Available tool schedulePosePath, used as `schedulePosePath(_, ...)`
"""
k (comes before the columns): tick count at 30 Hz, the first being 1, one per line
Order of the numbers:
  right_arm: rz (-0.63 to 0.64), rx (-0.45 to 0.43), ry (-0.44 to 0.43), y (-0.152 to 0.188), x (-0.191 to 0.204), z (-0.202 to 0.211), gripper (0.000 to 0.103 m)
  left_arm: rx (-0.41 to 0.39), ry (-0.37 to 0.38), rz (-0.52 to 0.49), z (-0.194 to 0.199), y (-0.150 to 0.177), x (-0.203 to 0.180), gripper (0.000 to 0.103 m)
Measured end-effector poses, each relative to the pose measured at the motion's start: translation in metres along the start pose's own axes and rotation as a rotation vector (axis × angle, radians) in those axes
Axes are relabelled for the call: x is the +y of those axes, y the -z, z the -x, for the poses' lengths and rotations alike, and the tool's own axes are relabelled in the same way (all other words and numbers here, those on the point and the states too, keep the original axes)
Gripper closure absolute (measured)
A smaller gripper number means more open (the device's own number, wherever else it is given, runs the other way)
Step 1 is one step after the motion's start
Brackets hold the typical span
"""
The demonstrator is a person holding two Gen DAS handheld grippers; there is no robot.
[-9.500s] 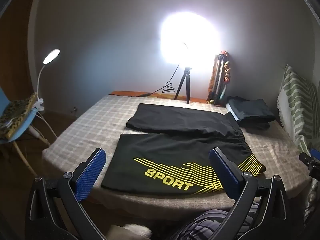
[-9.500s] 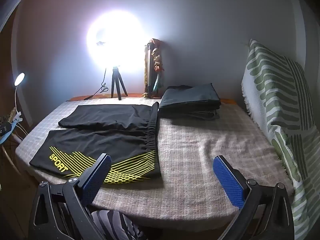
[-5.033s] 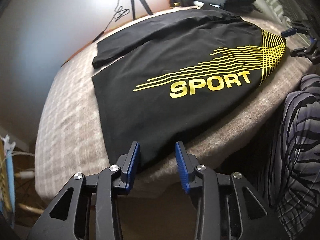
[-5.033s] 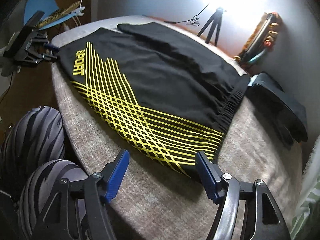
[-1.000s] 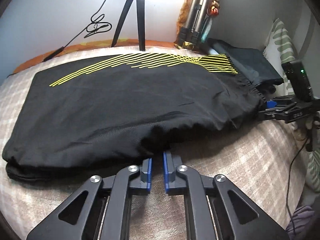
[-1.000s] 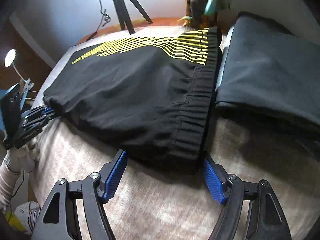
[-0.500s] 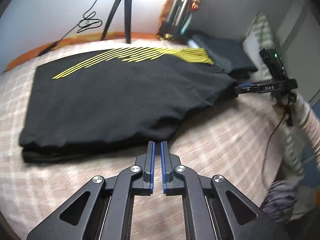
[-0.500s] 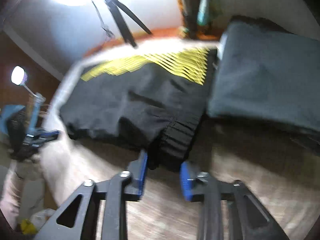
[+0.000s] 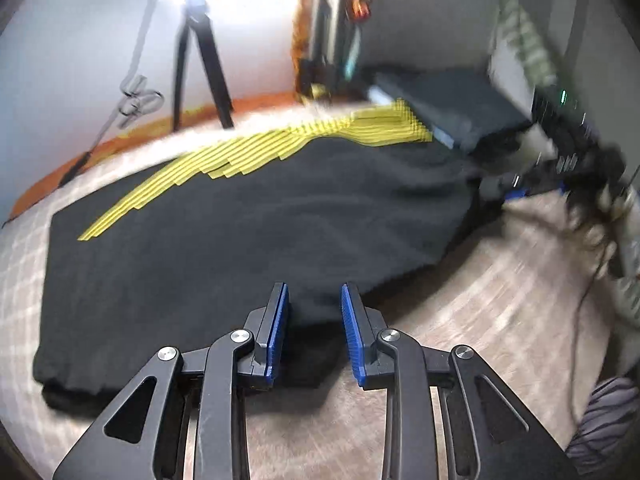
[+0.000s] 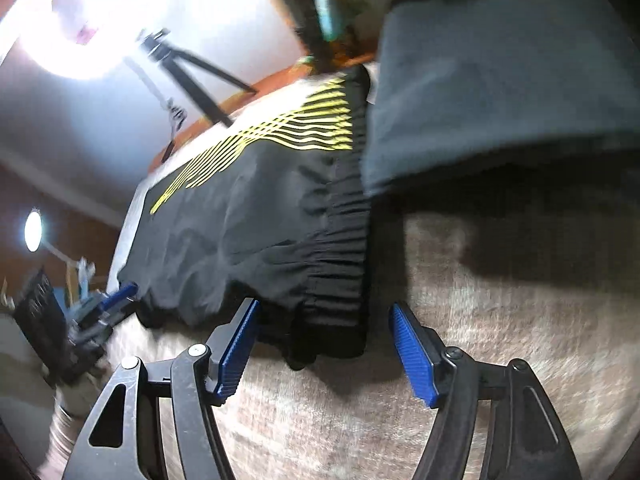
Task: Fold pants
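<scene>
Black sport shorts [image 9: 248, 232] with yellow stripes lie folded lengthwise, one leg over the other, on the checked bed cover [image 9: 460, 320]. My left gripper [image 9: 314, 320] is open, its blue pads on either side of the near folded edge, not closed on it. In the right wrist view the shorts [image 10: 260, 216] show their gathered waistband [image 10: 340, 260]. My right gripper [image 10: 324, 344] is open with the waistband's near corner between its pads. The right gripper also shows in the left wrist view [image 9: 532, 190], and the left one in the right wrist view [image 10: 116, 300].
A stack of folded dark clothes [image 10: 500, 80] lies right beside the waistband at the back right. A tripod [image 9: 200, 60] with a bright lamp stands by the wall. A striped pillow [image 9: 528, 48] is at the far right. A desk lamp [image 10: 32, 232] glows at left.
Both grippers have opened: the left was shut half a second ago, the right nearly shut at the waistband. The left has moved forward to the fold edge. Both views are motion blurred.
</scene>
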State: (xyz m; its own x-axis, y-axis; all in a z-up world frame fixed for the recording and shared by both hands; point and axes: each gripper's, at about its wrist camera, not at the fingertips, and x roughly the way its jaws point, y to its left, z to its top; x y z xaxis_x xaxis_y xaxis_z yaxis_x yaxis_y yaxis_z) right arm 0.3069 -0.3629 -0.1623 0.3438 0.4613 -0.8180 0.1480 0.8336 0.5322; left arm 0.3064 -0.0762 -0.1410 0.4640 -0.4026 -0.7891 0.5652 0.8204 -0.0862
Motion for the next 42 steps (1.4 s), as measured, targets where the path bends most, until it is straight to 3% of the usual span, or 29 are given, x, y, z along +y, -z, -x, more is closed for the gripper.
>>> schedulePosePath(3,-0.055,-0.021,-0.069,0.003,-0.006,0.003,0.032,0.052,0.043,-0.009,-0.015,0.009,-0.002,0.078)
schedulePosePath(6,-0.099,-0.023,-0.12,0.008,-0.014,0.006,0.029,0.058,0.036,-0.07,-0.011,0.011,-0.007,0.078)
schedulePosePath(11,-0.205,-0.046,-0.231,0.007,-0.026,0.002,0.017,0.079,0.055,-0.072,-0.006,0.011,-0.006,0.078)
schedulePosePath(13,-0.245,-0.046,-0.292,0.007,-0.029,-0.003,0.017,0.071,0.059,-0.067,-0.001,0.009,-0.007,0.078)
schedulePosePath(15,-0.243,-0.058,-0.275,0.006,-0.028,-0.005,0.021,0.035,0.068,-0.052,0.008,0.005,-0.006,0.078)
schedulePosePath(16,-0.224,-0.062,-0.247,0.006,-0.024,-0.006,0.03,0.014,0.066,-0.039,0.013,0.0,-0.006,0.078)
schedulePosePath(17,-0.207,-0.048,-0.226,0.005,-0.02,-0.009,0.048,-0.006,0.064,-0.025,0.016,-0.005,-0.007,0.078)
schedulePosePath(20,-0.192,-0.039,-0.18,0.004,-0.011,-0.016,0.067,-0.034,0.04,-0.018,0.012,-0.02,-0.014,0.078)
schedulePosePath(27,-0.081,-0.1,-0.063,0.001,0.012,0.004,0.073,-0.028,0.012,-0.138,-0.03,-0.044,-0.064,0.077)
schedulePosePath(32,-0.069,-0.064,-0.021,0.004,0.012,-0.009,0.073,0.034,0.012,-0.175,-0.053,-0.033,-0.07,0.077)
schedulePosePath(37,-0.068,-0.092,-0.019,0.005,0.017,-0.004,0.073,-0.031,0.02,-0.11,-0.02,-0.031,-0.045,0.071)
schedulePosePath(42,-0.031,-0.136,0.001,-0.001,0.035,0.011,0.073,-0.091,-0.143,-0.084,0.012,-0.014,-0.01,0.071)
